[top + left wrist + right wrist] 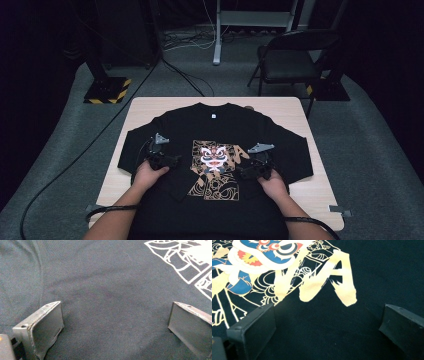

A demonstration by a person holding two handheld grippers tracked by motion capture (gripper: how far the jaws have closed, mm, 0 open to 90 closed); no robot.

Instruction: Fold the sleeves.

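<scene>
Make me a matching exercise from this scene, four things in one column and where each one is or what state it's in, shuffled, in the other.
1. black long-sleeved sweatshirt
2. left tongs
3. right tongs
4. black folding chair

A. open, beside the gold printed letters
B. on the grey floor beyond the table
C. spread flat on the wooden table
D. open, over plain black fabric left of the print

Pairs: 1-C, 2-D, 3-A, 4-B

The black shirt (220,130) runs off the near edge of the high view, so its hem is cut off. It hides most of the table (145,107). The small neck label (213,115) is too small to read. The far room is too dark to make out.
</scene>
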